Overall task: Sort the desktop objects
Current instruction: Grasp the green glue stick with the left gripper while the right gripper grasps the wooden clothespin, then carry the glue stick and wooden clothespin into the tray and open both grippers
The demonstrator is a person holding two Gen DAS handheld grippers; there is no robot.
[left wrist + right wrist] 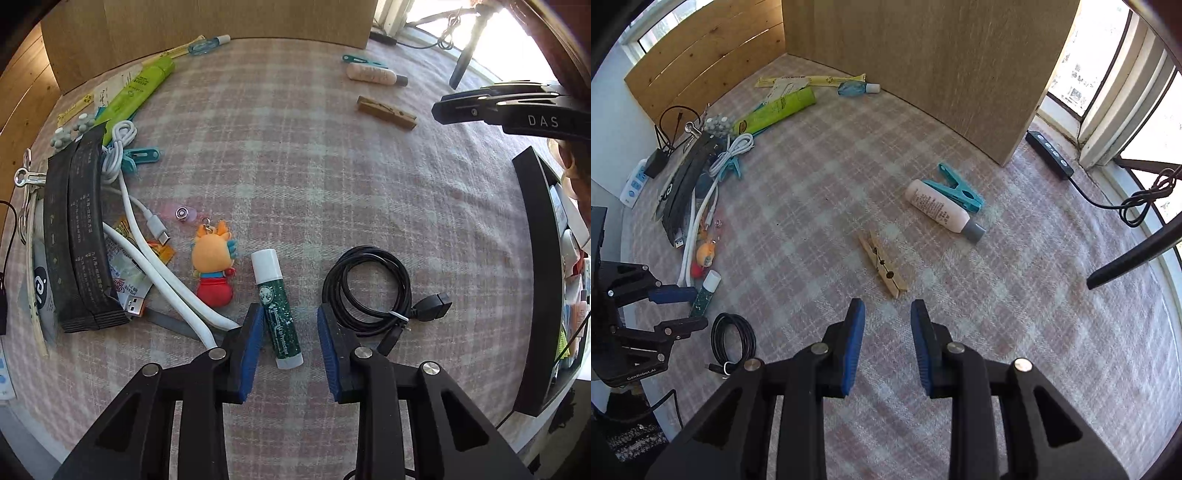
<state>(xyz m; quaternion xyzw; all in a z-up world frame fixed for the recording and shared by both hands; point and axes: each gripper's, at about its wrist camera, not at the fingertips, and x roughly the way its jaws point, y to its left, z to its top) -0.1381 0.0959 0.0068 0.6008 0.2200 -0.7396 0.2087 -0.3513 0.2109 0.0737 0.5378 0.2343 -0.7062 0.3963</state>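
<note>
Lip balm stick point(277, 308) lies flat on the plaid cloth point(295, 166), white cap pointing away, between the left gripper point(290, 325) pads. Left pad sits just beside the green barrel, maybe touching; right pad is clear of it. Jaws partly open, nothing clamped yet. Judgement: light, rigid, smooth plastic cylinder, likely to roll or squirt out. Pinch mid-barrel across the label, not the cap, which may pull off. Left of the stick: cartoon figurine point(214, 264) and white cable point(173, 280); right of it: coiled black cable point(365, 291). Right gripper point(888, 343) partly open, empty, hovering well right of the stick near a wooden clothespin point(882, 264).
</note>
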